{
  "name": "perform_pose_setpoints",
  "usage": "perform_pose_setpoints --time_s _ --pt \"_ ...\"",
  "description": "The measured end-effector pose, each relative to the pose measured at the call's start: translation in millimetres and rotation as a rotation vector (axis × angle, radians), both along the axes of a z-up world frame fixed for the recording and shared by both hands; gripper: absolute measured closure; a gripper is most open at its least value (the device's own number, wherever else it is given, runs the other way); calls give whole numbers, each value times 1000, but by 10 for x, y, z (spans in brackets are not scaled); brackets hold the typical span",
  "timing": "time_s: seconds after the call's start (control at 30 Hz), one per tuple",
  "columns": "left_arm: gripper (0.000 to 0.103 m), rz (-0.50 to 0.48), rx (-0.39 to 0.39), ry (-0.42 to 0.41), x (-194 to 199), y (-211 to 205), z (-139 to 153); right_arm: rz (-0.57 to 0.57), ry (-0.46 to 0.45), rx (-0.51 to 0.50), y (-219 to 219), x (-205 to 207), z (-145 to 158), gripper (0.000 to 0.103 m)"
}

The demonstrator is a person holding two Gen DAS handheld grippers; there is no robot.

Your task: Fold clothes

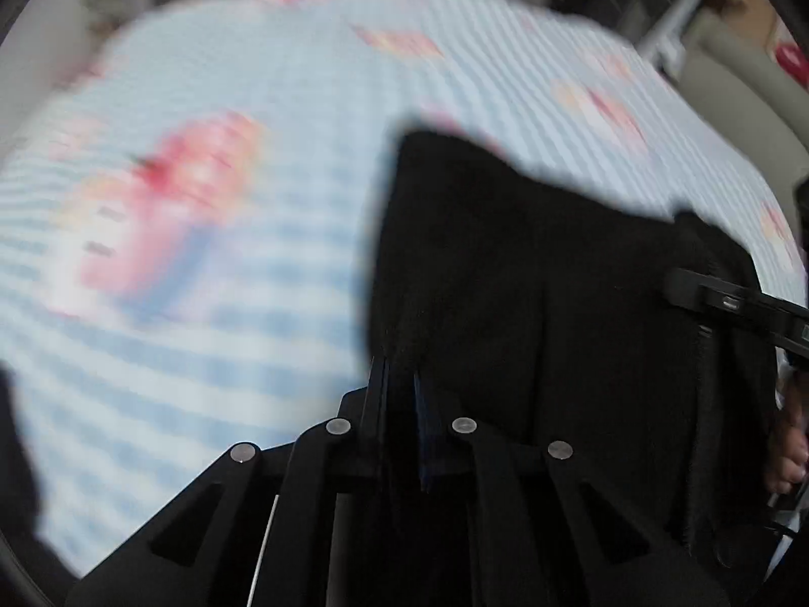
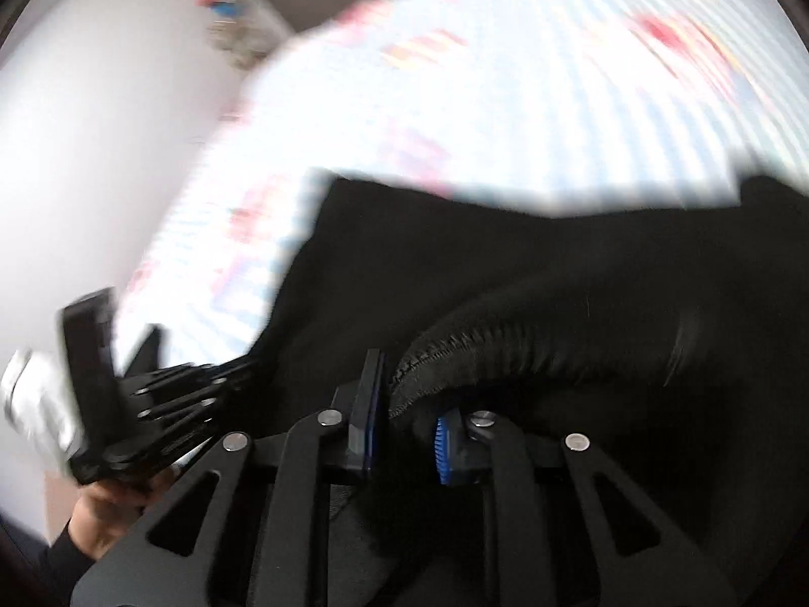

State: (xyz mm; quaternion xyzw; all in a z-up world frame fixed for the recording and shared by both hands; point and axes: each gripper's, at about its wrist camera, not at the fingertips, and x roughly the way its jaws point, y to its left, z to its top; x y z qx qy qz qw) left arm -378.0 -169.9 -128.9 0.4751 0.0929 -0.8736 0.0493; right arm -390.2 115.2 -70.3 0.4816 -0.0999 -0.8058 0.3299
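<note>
A black garment [image 1: 531,278] lies spread on a blue-and-white striped sheet [image 1: 202,334]. In the left wrist view my left gripper [image 1: 402,379] is shut on the garment's edge, with the cloth pinched between its narrow fingers. In the right wrist view my right gripper [image 2: 404,404] is shut on a rolled, stitched hem of the same black garment [image 2: 556,278], its blue pads [image 2: 444,447] pressing the fold. The left gripper [image 2: 242,366] also shows at the left of the right wrist view, on the garment's left edge. The right gripper's finger [image 1: 708,298] shows at the right edge of the left wrist view.
The striped sheet [image 2: 505,101] carries pink and red prints and stretches far beyond the garment. A white wall [image 2: 101,126] stands to the left. A person's hand [image 2: 111,511] holds the left gripper. Furniture [image 1: 657,15] stands beyond the sheet's far edge. Both views are blurred.
</note>
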Motion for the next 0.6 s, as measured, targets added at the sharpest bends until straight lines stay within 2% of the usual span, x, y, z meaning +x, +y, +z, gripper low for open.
perform_pose_setpoints --time_s 0.03,0.1,0.17,0.2,0.23,0.27,0.3,0.33,0.37,0.4,0.43,0.47,0.5,0.53,0.57,0.6 --pt "94 33 -12 20 46 -121 59 52 56 -45 -59 32 149 89" --pt "94 84 -30 33 104 -328 101 106 150 -72 -120 75 249 89" --pt "90 81 -32 -41 53 -420 -115 56 43 -1 -52 -58 -94 86" --pt "87 76 -8 -77 36 -464 -223 29 -14 36 -16 -127 -273 83" --pt "86 74 35 -87 48 -506 -275 2 -71 73 19 -196 -452 82" --pt "83 85 64 -52 88 -562 -221 -25 -128 110 55 -265 -631 82" --pt "76 99 88 1 136 -634 -118 -49 -138 56 161 -247 -615 78" --pt "56 108 109 47 153 -700 -25 -65 -120 38 231 -212 -522 68" --pt "43 112 125 85 135 -762 57 -81 -102 23 299 -177 -425 62" --pt "33 116 141 122 117 -823 140 -104 -65 16 387 -158 -316 52" --pt "33 99 162 136 53 -844 179 -128 -28 9 475 -140 -206 43" --pt "33 57 187 122 -66 -819 167 -151 10 3 564 -122 -97 39" --pt "33 7 208 109 -175 -734 136 -178 -8 -29 642 -131 -56 34" --pt "33 -51 224 98 -273 -581 84 -205 -29 -63 720 -142 -20 33" --pt "36 -96 201 71 -337 -415 20 -186 -76 -111 723 -173 -50 33" --pt "46 -125 133 24 -360 -234 -56 -129 -133 -108 636 -178 -127 33"
